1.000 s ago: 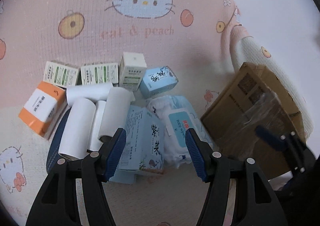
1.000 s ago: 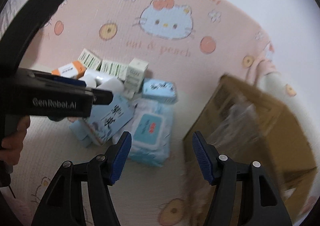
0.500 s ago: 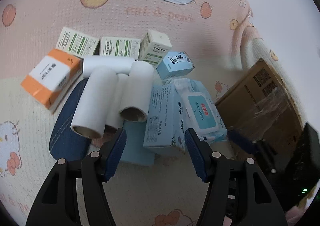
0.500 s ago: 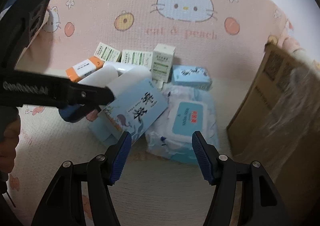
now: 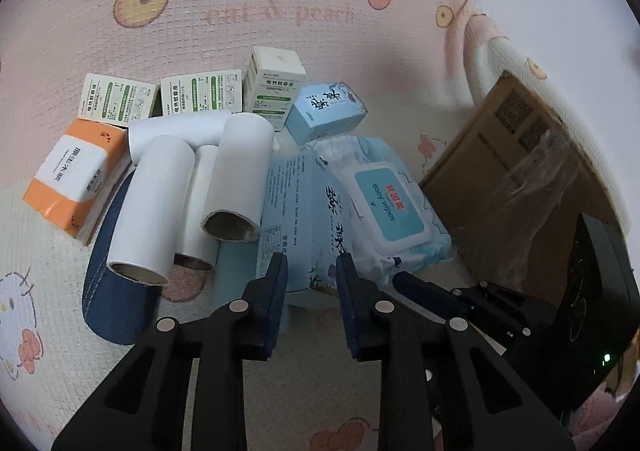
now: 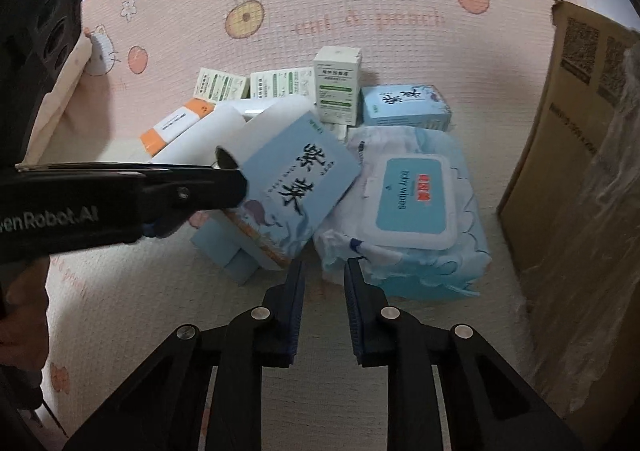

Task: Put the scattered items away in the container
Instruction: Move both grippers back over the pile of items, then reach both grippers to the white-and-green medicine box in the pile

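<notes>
Left wrist: left gripper (image 5: 311, 265) fingers closing around blue tissue box (image 5: 298, 211).

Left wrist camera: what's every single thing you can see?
Play mat: one, pink, cat pictures, under everything.
Small boxes: three, green and white, back of pile.
Small blue box: one, light blue, right of those.
Tissue pack: one, orange and white, far left.
Paper rolls: four, white, middle.
Denim thing: one, dark blue, under the rolls.
Big box: one, light blue, tilted, front middle.
Baby wipes pack: one, blue and white, right of big box.
Cardboard box: one, brown, far right.
Left tool: one, black, blue pads, jaws closing on big box.
Right tool: one, black and blue, jaws closing by the wipes pack's corner.
</notes>
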`<action>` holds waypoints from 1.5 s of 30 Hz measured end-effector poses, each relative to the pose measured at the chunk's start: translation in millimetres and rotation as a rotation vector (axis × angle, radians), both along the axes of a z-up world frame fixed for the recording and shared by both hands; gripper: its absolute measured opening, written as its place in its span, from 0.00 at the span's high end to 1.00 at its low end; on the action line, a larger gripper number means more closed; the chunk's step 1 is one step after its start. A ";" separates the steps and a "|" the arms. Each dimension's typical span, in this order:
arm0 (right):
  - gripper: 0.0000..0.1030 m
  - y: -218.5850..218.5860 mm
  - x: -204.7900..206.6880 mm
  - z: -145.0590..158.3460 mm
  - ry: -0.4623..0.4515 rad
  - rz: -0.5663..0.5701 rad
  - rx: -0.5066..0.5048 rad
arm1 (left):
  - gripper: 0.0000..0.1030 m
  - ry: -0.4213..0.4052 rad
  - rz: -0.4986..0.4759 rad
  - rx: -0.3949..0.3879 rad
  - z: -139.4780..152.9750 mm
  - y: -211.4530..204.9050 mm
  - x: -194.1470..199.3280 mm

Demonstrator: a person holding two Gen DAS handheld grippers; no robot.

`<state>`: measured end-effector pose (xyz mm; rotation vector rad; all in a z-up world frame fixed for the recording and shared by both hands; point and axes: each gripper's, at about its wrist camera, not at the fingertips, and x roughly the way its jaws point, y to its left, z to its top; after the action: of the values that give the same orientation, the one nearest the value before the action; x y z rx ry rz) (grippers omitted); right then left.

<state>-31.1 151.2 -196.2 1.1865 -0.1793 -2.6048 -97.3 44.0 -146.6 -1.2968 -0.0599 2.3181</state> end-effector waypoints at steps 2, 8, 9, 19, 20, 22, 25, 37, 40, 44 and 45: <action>0.83 -2.8 -1.2 -2.6 -0.007 0.012 0.001 | 0.73 0.005 0.001 -0.006 0.0 0.1 0.0; 0.83 4.1 -6.2 -6.4 -0.028 -0.003 -0.062 | 0.73 -0.015 0.039 -0.013 -5.0 -9.0 -6.3; 0.83 6.5 -7.1 -5.7 -0.036 -0.009 -0.083 | 0.73 -0.010 0.045 -0.028 -5.0 -9.1 -6.7; 0.83 14.0 -14.8 2.7 -0.049 -0.033 -0.146 | 0.73 -0.056 0.147 -0.013 -6.4 -36.4 -23.4; 0.83 13.9 -13.8 8.3 -0.029 -0.026 -0.129 | 0.73 -0.067 0.152 0.002 -6.9 -38.1 -23.9; 0.83 13.2 -13.6 18.5 -0.001 -0.013 -0.090 | 0.73 -0.085 0.155 0.016 -6.5 -39.3 -25.7; 0.83 16.0 -18.2 39.2 0.064 0.004 -0.056 | 0.73 -0.133 0.154 0.048 -1.1 -40.3 -30.9; 0.60 30.3 -108.5 45.0 0.103 -0.019 -0.013 | 0.48 -0.050 0.099 0.126 33.7 -29.3 -87.5; 0.45 30.0 -130.5 37.4 0.069 -0.016 -0.020 | 0.48 -0.016 0.063 0.104 36.9 -17.3 -103.0; 0.45 13.3 -148.0 27.8 0.140 0.040 0.086 | 0.48 -0.027 0.029 0.120 35.1 -4.5 -132.7; 0.45 11.3 -151.7 25.4 0.146 0.050 0.092 | 0.48 -0.046 0.033 0.133 33.1 -3.1 -141.3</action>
<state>-182.8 162.5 -170.8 1.0106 -0.0001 -2.6677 -238.7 40.9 -113.5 -1.2909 -0.2481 2.2703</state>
